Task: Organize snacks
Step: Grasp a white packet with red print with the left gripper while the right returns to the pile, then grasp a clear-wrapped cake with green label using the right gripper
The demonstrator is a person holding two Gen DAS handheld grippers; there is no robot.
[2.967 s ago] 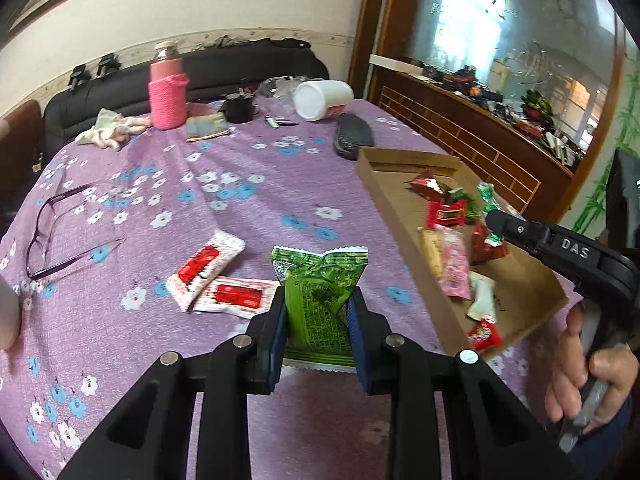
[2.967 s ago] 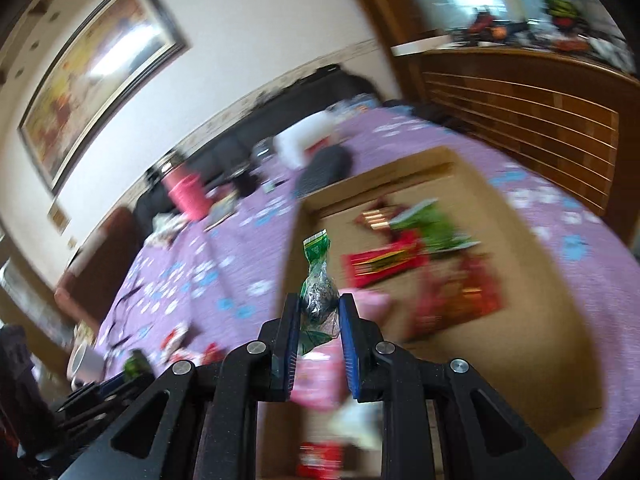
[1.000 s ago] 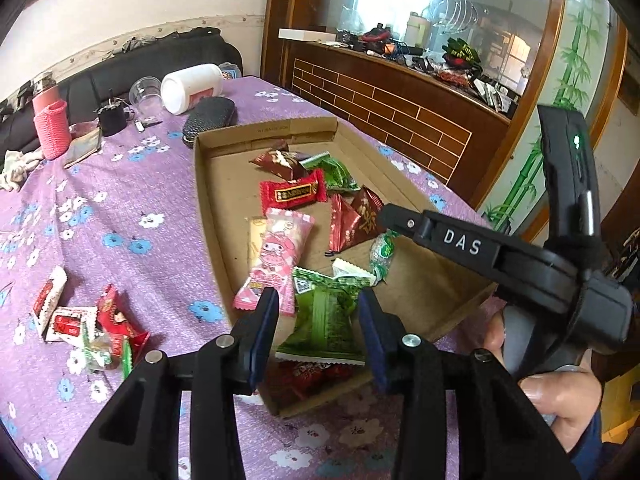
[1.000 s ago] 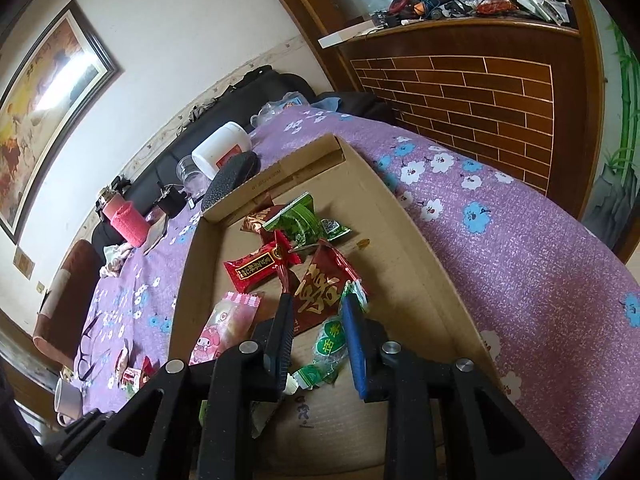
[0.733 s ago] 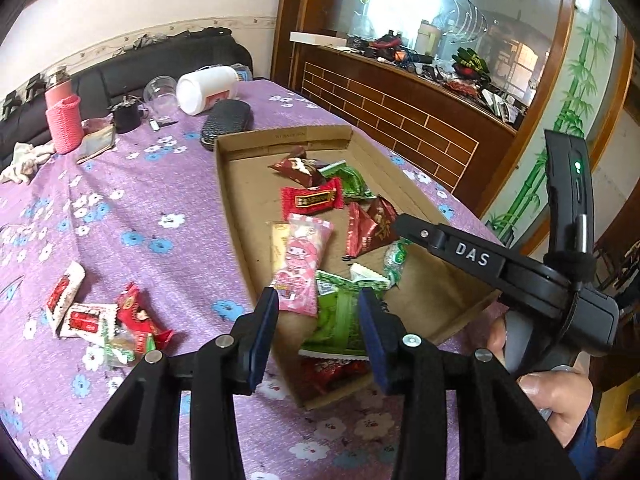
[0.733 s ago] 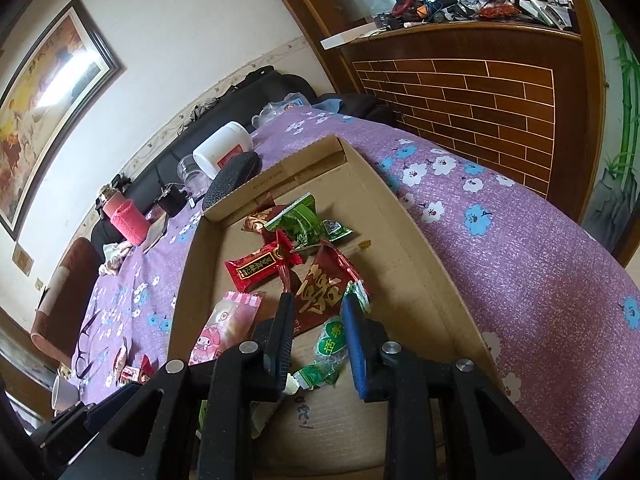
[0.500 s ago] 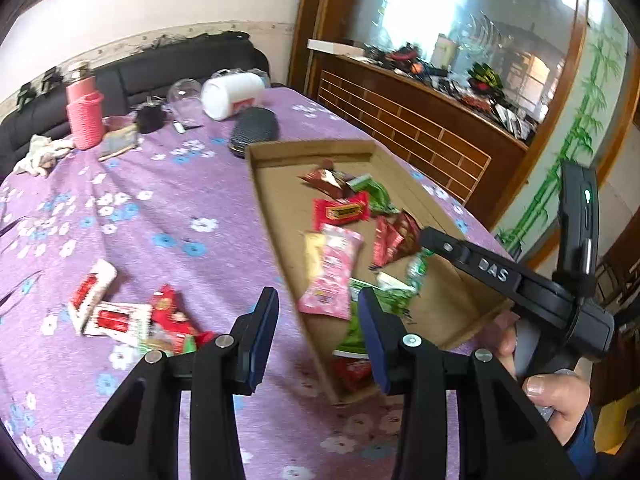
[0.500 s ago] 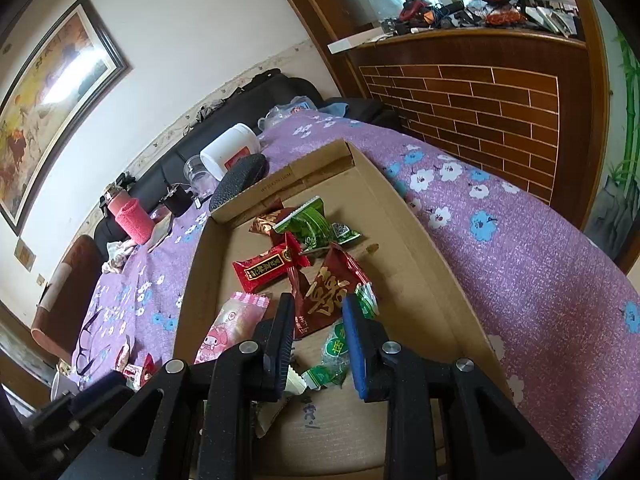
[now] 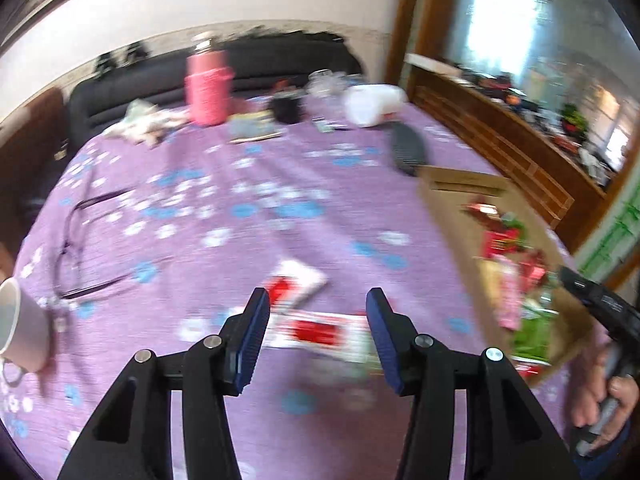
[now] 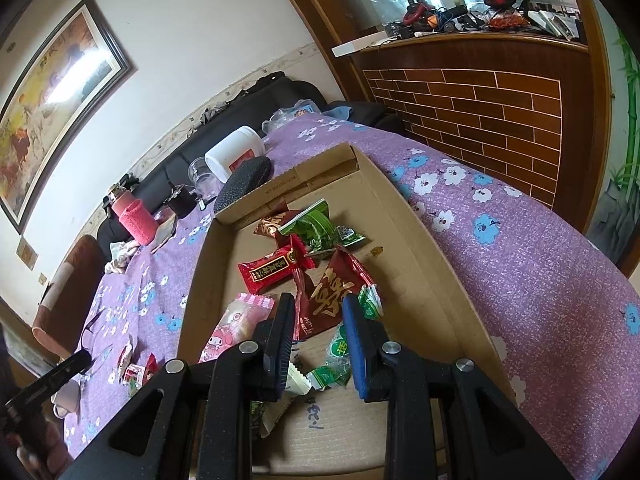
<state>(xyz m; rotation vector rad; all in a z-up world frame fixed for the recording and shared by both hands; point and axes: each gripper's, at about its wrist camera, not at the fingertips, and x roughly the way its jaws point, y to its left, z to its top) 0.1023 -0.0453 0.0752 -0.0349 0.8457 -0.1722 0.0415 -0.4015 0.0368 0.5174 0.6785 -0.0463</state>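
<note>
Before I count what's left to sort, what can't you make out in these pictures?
- Left wrist view: motion blur smears the loose snacks on the tablecloth; their number is unclear.
- Right wrist view: the right tool covers the cardboard tray's near end.
- Right wrist view: the loose snacks are too small to count.

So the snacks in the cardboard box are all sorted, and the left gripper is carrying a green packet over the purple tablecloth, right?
Not quite: the left gripper carries nothing. In the left wrist view its jaws are opening, empty, above the red and white packets lying on the purple tablecloth. The green packet lies in the cardboard box.
</note>
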